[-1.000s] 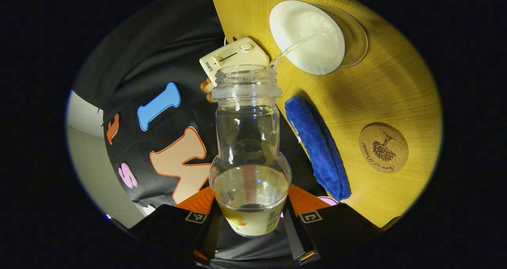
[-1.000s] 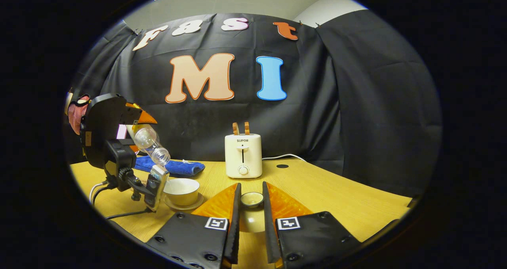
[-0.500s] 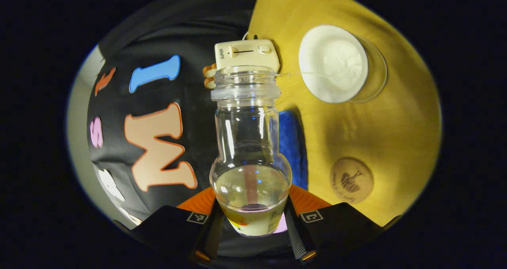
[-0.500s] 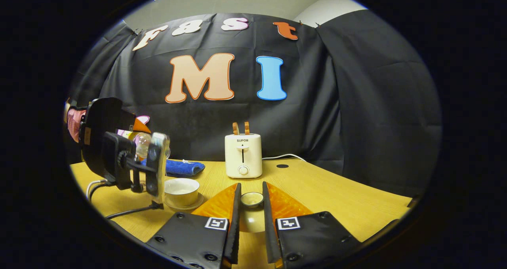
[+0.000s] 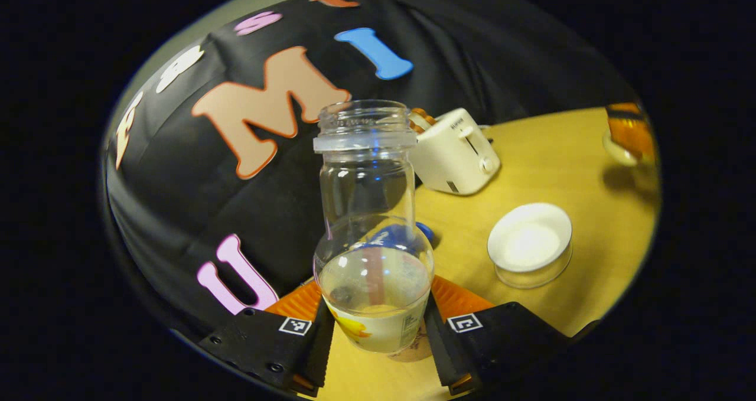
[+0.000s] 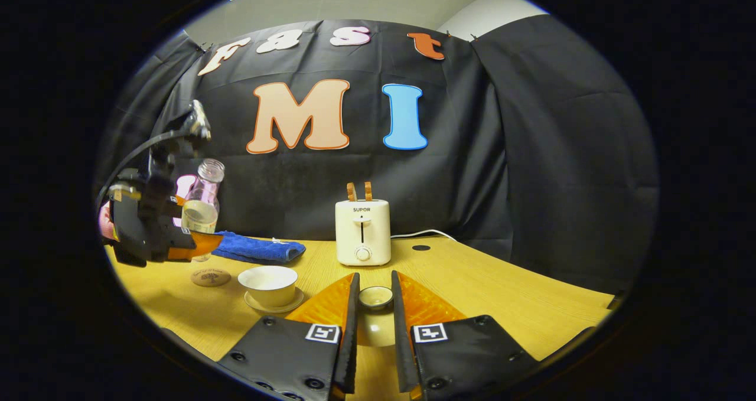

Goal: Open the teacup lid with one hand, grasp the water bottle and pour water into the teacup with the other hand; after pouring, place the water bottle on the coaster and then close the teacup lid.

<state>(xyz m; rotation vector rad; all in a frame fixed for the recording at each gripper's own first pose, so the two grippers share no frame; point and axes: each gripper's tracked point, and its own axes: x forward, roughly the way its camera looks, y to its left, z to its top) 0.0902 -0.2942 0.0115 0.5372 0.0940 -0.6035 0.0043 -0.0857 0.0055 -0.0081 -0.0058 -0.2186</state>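
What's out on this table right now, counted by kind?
Bottles: 1, the water bottle
Teacup parts: 3, teacup, saucer, lid
Coasters: 1, coaster
Cloths: 1, blue cloth
Appliances: 1, toaster
Total: 7

Teacup lid (image 6: 375, 297) between the right hand-held gripper (image 6: 374, 318) fingers, lidless teacup (image 6: 269, 284) left.

My left gripper (image 5: 374, 330) is clamping both fingers on the water bottle (image 5: 371, 235) — my right gripper (image 6: 373, 306) is pinching the teacup lid (image 6: 375, 297).
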